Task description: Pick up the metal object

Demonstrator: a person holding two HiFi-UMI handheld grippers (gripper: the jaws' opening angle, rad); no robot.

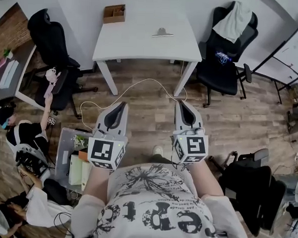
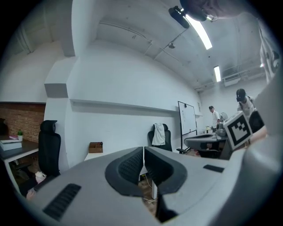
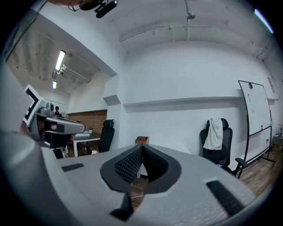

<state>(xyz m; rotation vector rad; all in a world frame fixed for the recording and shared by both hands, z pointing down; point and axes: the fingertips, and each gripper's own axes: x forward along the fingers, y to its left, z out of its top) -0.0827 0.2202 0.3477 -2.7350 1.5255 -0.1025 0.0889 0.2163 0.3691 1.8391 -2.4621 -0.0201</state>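
The left gripper (image 1: pixel 121 110) and right gripper (image 1: pixel 183 106) sit at lower centre of the head view, side by side just ahead of the person's chest. Both noses point up-frame toward the table (image 1: pixel 137 49). Each gripper view shows its jaws pressed together with nothing between the pads, so both are clenched and empty. This looks like a ready posture, with the tools kept close to the body and aimed at the goal rather than reaching for it.

The metal object (image 1: pixel 162 33) lies on the table top at upper centre of the head view, right of the table's middle. It is well apart from both grippers, with open floor and a looping cable (image 1: pixel 140 83) between. Its low, flat shape suggests a grip from above or along its raised part. It sits nearer the right gripper's line, so that one seems the likelier to take it, and its jaws would have to part first. Neither gripper view shows the object, because the jaws cover most of the table.

A box (image 1: pixel 114 13) stands at the table's upper left corner, well clear of the object, so it should not crowd an approach. A chair (image 1: pixel 225 55) stands to the table's right.
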